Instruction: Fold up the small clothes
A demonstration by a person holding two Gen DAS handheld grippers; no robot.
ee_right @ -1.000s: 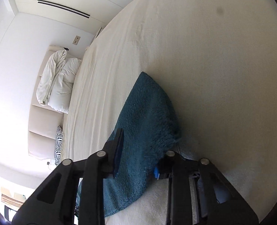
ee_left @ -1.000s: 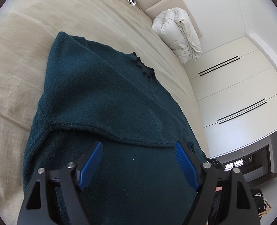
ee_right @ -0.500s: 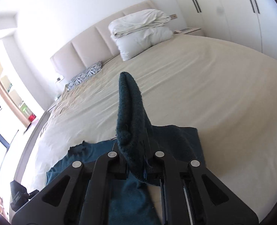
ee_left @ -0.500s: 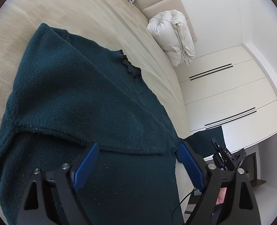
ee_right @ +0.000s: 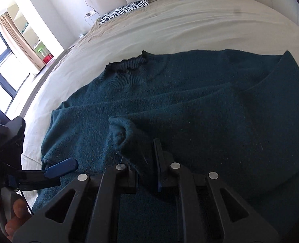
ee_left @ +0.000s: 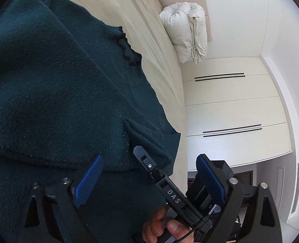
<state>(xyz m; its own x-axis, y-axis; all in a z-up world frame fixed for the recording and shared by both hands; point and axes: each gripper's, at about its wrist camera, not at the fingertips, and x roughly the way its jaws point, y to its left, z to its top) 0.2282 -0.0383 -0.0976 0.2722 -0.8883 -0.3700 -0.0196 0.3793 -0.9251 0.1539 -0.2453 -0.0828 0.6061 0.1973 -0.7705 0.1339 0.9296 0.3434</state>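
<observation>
Across the cream-sheeted bed [ee_right: 200,28] lies your one dark teal knitted sweater [ee_right: 189,101], spread flat with its ribbed, frilled collar [ee_right: 127,64] toward the headboard. One sleeve is already laid across the chest, judging by the hemmed edge running over the body in the left wrist view.

Your right gripper [ee_right: 145,158] is nearly closed and pinches the teal sleeve cuff [ee_right: 121,131]; the cloth bunches up between the black fingers and curls forward past them. You are holding it by the cuff so that the whole sleeve follows when you carry it inward over the body, which I judge is the step in hand: the second sleeve fold.

Your left gripper [ee_left: 149,180] stands wide apart, its jaws having just been opening, and nothing is between the blue pads [ee_left: 88,180]. It hovers low over the lower part of the sweater, near the hem side, apparently clear of the cloth so the right one can pass in front of it. In that view the right gripper crosses between the open fingers with the cuff at its tip.

By count:
- one sweater, two sleeves, one collar;
- two grippers, one holding, one free;
- one rolled white duvet [ee_left: 185,32] at the headboard, well apart from the sweater;
- one zebra-striped pillow [ee_right: 125,10].
</observation>
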